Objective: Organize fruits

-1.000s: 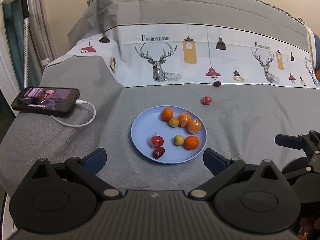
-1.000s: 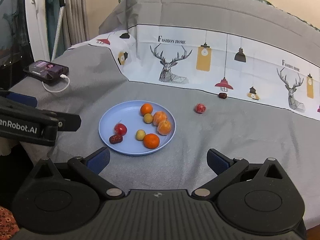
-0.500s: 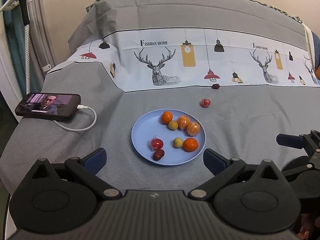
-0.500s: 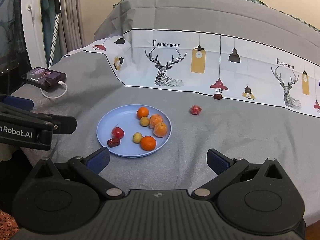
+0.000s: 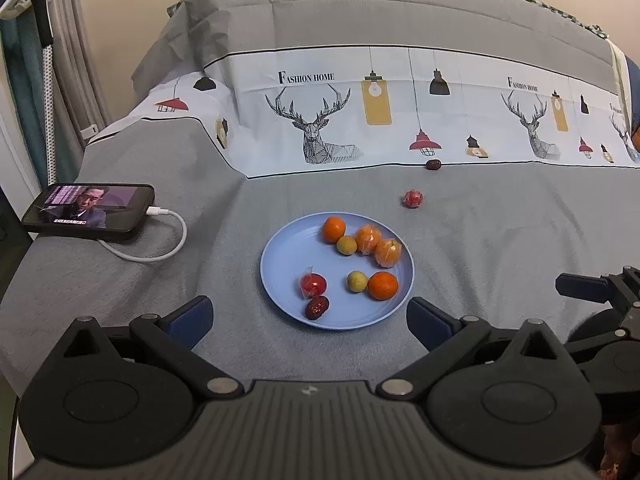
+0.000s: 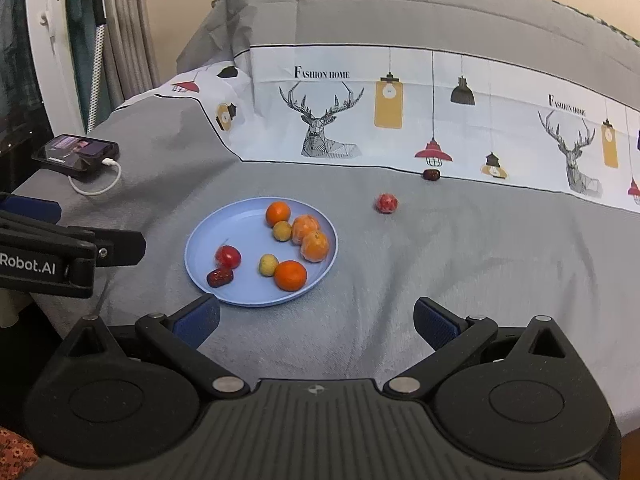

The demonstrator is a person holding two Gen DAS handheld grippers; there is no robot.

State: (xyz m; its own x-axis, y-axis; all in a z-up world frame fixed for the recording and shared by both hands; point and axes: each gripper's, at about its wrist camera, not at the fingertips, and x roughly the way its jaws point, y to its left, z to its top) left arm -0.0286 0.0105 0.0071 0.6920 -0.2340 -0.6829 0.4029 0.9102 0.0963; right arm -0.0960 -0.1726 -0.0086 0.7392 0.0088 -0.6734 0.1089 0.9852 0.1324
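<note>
A blue plate (image 5: 280, 264) (image 6: 204, 240) on the grey bedspread holds several fruits: oranges, small yellow-green fruits, a wrapped red fruit (image 5: 313, 285) and a dark red date (image 5: 317, 307). A wrapped red fruit (image 5: 413, 199) (image 6: 386, 203) and a dark date (image 5: 433, 165) (image 6: 431, 175) lie on the cloth beyond the plate. My left gripper (image 5: 308, 318) is open and empty, just short of the plate. My right gripper (image 6: 316, 318) is open and empty, near the plate's right front.
A phone (image 5: 90, 210) with a white charging cable (image 5: 160, 248) lies at the left on the bed. A patterned pillow band (image 5: 400, 112) rises behind the fruits. The bed's edge drops off at the left and front.
Both grippers have drawn back and risen a little, so the plate looks slightly farther away. Nothing was taken hold of; the fruits have not moved.
</note>
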